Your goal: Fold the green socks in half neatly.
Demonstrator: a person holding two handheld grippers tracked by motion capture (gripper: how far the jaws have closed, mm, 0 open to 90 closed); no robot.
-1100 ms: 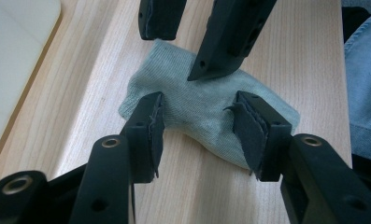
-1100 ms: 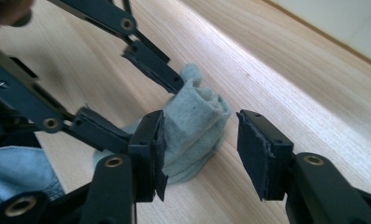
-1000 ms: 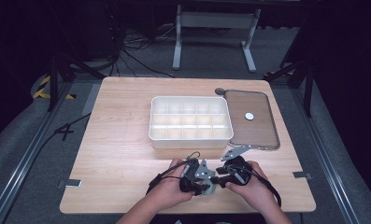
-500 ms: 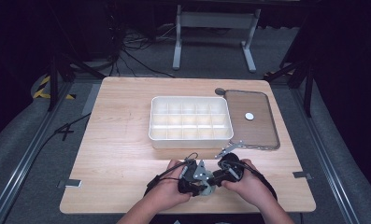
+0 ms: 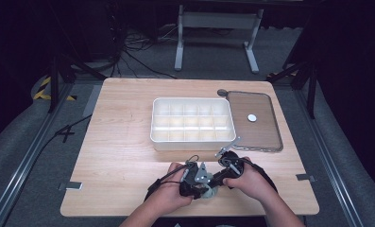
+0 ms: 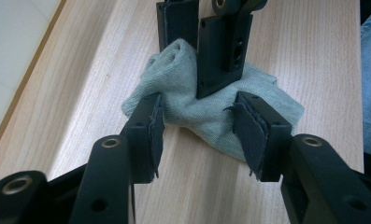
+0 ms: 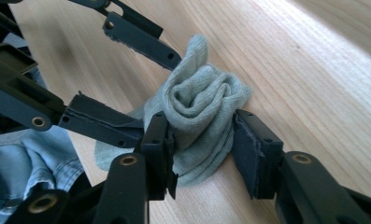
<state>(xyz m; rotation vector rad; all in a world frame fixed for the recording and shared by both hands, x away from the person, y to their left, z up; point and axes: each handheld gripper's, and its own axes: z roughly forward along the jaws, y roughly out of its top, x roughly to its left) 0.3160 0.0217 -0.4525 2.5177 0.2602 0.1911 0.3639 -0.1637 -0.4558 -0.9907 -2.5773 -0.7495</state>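
A pale grey-green sock [image 6: 267,100] lies on the wooden table near its front edge, one end rolled into a bundle [image 7: 199,100]. My right gripper [image 7: 204,149] is shut on the rolled end, with both pads pressed into the cloth. My left gripper [image 6: 199,135] stands open, its jaws spread on either side of the sock's flat end. In the high view both grippers meet over the sock [image 5: 208,193], the left gripper [image 5: 197,182] touching the right gripper [image 5: 218,177].
A white compartment box [image 5: 192,139] stands at the table's middle. To its right lies a brown tray [image 5: 263,137] with a small white disc [image 5: 252,117] in it. A dark round object [image 5: 221,92] sits at the tray's far corner.
The right hand and its gripper have slid left toward the left gripper, so the two now meet over the sock. The left hand has barely moved.
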